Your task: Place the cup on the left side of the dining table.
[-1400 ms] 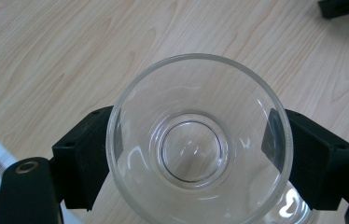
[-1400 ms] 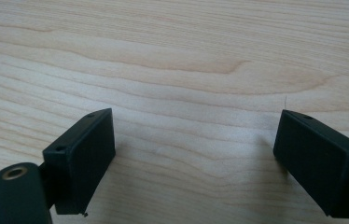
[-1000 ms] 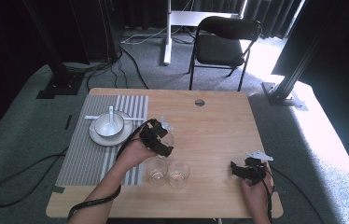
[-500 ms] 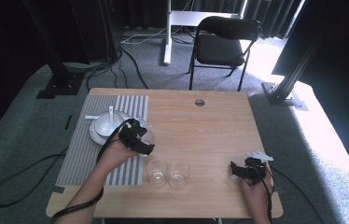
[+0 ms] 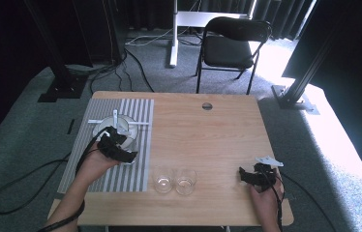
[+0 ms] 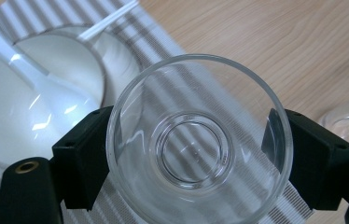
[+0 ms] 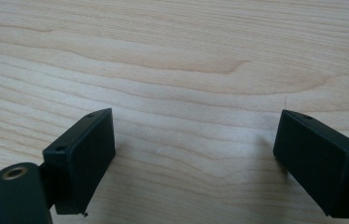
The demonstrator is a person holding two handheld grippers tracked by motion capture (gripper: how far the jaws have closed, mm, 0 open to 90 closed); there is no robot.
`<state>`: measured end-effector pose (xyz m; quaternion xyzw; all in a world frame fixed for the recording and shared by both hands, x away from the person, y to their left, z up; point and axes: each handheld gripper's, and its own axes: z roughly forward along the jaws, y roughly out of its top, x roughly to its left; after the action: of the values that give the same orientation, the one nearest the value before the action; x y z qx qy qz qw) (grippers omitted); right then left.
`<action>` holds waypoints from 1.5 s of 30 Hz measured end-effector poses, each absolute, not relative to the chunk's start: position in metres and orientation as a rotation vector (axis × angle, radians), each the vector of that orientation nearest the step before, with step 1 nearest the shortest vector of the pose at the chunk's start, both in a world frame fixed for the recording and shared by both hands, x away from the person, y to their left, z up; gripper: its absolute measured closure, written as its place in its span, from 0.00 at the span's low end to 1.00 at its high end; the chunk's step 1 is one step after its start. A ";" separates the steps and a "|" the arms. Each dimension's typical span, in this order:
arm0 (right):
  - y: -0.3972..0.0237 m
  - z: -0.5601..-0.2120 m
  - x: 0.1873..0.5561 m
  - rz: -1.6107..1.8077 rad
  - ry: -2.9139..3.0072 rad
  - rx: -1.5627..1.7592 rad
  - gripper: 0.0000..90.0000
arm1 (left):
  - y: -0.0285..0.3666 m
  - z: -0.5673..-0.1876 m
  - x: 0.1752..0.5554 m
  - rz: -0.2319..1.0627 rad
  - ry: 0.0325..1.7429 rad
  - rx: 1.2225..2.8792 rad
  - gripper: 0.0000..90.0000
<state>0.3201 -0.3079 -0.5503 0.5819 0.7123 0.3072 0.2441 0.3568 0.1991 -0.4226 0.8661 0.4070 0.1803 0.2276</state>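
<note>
My left gripper [image 5: 122,153] [image 6: 187,156] is shut on a clear empty glass [image 6: 196,144], its black pads pressed against both sides of the wall. It holds the glass above the striped placemat [image 5: 116,176] [image 6: 275,207], just in front of the white bowl [image 5: 121,126] [image 6: 28,102], where a white spoon [image 6: 37,77] lies. Two more clear glasses [image 5: 162,180] [image 5: 186,181] stand side by side on the wood near the front edge. My right gripper [image 5: 246,175] [image 7: 196,154] rests at the table's front right, open, with bare wood between its jaws.
A thin white stick [image 5: 119,123] lies across the bowl. The wooden table [image 5: 208,135] has a round grommet [image 5: 207,106] near its far edge. A black chair [image 5: 230,48] and cables sit on the floor beyond.
My left gripper has carried the glass leftward from the table's middle to a spot over the placemat by the bowl. The right gripper has stayed where it was.
</note>
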 end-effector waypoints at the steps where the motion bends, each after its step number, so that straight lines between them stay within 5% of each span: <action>1: -0.308 -0.550 0.320 0.839 1.945 1.590 0.13 | 0.203 -0.424 0.356 0.495 1.130 2.384 0.20; 24: -0.308 -0.550 0.320 0.839 1.945 1.589 0.13 | 0.269 -0.450 0.344 0.478 1.298 2.320 0.20; 45: -0.308 -0.550 0.320 0.839 1.945 1.589 0.13 | 0.279 -0.471 0.343 0.467 1.286 2.247 0.19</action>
<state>0.3201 -0.3080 -0.5503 0.5818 0.7123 0.3073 0.2442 0.3427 0.2788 -0.4709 0.8265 0.4729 0.1716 0.2525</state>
